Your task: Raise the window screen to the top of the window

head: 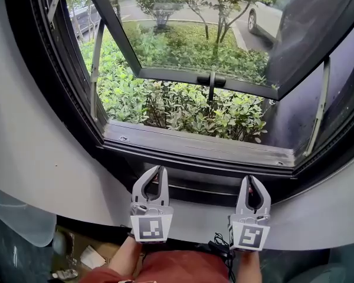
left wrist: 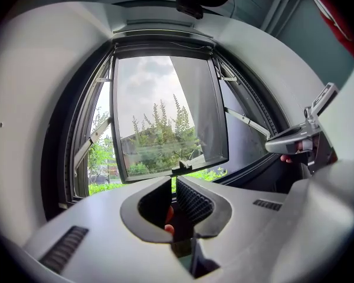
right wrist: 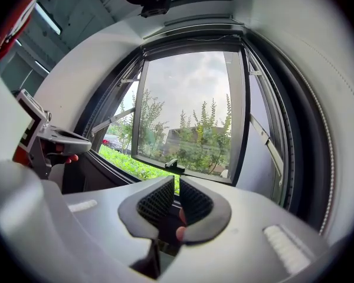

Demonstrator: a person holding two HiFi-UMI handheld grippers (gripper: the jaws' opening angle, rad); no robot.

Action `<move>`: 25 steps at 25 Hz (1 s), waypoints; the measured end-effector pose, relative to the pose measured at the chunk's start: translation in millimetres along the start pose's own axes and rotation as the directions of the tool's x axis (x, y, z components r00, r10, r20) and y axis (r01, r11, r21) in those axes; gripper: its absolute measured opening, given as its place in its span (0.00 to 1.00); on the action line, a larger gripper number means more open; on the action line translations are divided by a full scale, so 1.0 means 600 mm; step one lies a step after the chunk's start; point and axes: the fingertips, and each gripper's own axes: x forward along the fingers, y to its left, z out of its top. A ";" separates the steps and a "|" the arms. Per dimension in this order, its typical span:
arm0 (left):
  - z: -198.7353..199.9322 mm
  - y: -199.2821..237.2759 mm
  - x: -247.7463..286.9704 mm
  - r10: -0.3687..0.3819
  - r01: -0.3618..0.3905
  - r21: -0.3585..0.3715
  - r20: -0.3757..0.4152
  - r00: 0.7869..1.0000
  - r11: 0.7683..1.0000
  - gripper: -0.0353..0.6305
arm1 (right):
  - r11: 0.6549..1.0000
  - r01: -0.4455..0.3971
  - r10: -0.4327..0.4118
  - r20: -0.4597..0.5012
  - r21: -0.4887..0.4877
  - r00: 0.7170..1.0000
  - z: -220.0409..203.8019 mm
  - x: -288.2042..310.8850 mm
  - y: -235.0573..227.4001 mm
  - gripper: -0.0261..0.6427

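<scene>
Beyond the window frame (head: 59, 117) a green hedge (head: 183, 108) and a parked car (head: 265, 16) were noted. The glass sash (head: 189, 34) was seen swung outward, away from the sill (head: 200, 146).

Handling (judgement): the window screen was expected to be light, soft in its mesh and stiff only along its bar (head: 203, 180). An even two-point hold on that bar, one point to the left and one to the right, was judged the sound place to grip. A lopsided pull could be expected to skew it in the frame. The thin edge was judged likely to slip from a weak pinch.

Grip: the left gripper (head: 157, 171) and right gripper (head: 251, 180) were recorded at the near, low edge of the frame, well apart. The jaws of each were drawn almost together, with a narrow slit left between the ribbed pads (left wrist: 192, 202). They were read as pinching the bar's thin edge, though the contact itself was poorly shown.

Appearance: no mesh was seen across the opening. Only the dark, straight bar was made out, lying just below the sill and running left to right. The screen was taken to be fully down, not yet raised.
</scene>
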 end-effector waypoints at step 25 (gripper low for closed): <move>0.001 0.000 -0.004 -0.029 0.029 0.040 0.003 1.000 0.999 0.06 | 0.999 0.043 -0.042 0.046 -0.017 0.998 0.016 -0.010 0.004 0.06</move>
